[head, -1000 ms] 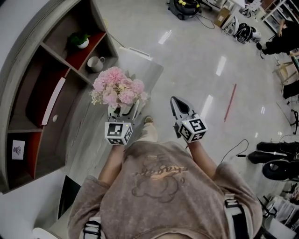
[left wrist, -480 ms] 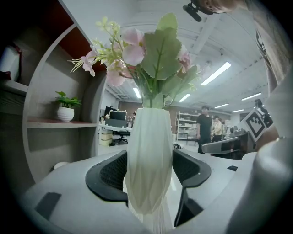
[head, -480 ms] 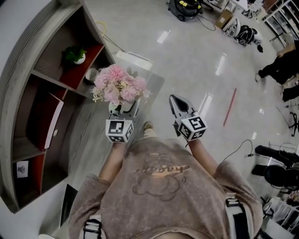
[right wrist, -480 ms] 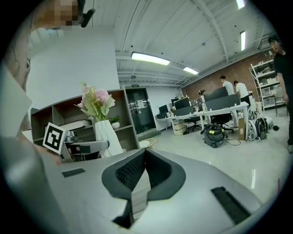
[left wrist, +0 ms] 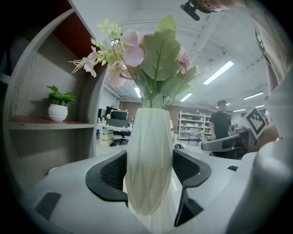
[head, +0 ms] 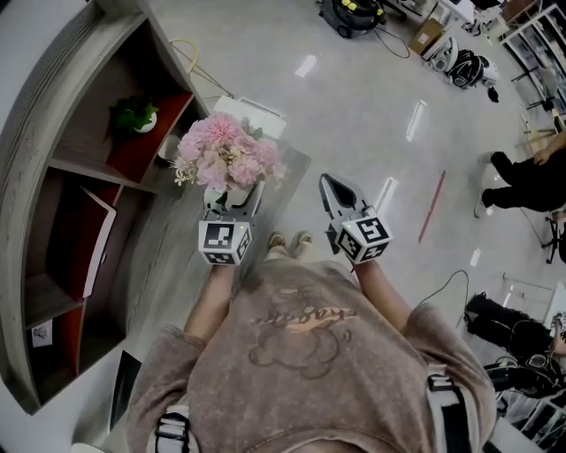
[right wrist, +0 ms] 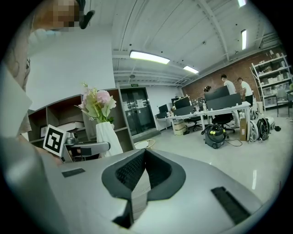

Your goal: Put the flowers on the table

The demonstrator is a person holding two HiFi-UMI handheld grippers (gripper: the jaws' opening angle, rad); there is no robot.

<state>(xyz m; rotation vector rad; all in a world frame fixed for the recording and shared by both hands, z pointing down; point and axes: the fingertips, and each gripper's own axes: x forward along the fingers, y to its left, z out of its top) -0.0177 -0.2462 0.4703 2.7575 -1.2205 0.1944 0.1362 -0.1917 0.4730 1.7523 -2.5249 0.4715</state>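
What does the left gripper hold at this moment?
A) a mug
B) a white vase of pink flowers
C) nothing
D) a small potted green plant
B: in the left gripper view the fingers of the left gripper press on both sides of the white vase, with the pink flowers rising above it.

A small potted plant (head: pixel 133 115) sits in the shelf unit (head: pixel 55 104), a vacuum (head: pixel 349 16) well apart.

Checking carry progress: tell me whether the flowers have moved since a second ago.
Yes. Held in the left gripper, the flowers have gone forward along the shelf unit, nearer the potted plant compartment than before.
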